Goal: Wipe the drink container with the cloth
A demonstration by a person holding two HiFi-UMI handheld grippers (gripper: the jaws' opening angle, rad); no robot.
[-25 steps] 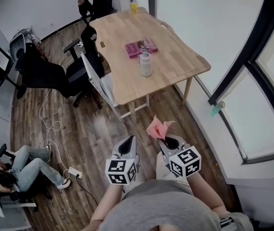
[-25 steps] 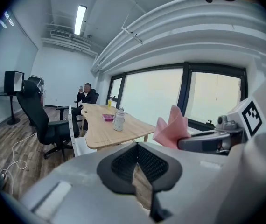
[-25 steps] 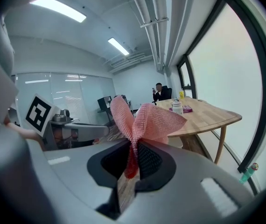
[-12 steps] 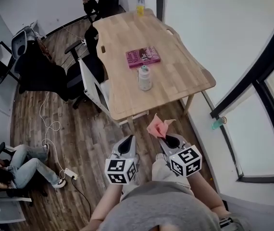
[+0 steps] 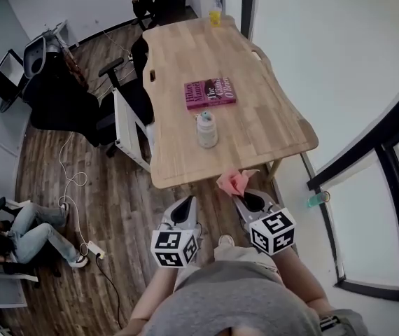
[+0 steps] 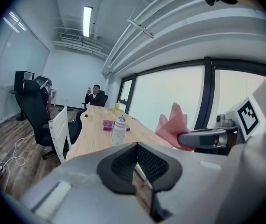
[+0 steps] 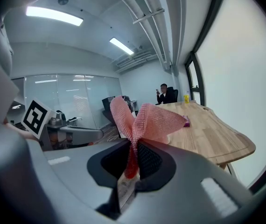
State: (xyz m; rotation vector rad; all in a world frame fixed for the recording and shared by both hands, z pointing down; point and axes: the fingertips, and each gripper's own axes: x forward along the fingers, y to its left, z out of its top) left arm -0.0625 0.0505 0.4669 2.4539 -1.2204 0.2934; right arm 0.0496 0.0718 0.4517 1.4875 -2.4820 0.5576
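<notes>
With cloth [image 5: 233,181] clenched in right tongs [image 5: 244,195], left tongs [image 5: 183,204] seemingly closed, bottle [image 5: 206,130] stands ahead.

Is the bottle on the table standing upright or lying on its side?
Upright. The bottle stands on its base on the wooden table, with its cap at the top.

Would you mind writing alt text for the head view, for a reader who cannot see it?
Seen from above, a person stands at the near end of a wooden table, the right gripper shut on a pink cloth and the left gripper empty beside it. A pale drink container stands upright on the table ahead, a purple book beyond it.
</notes>
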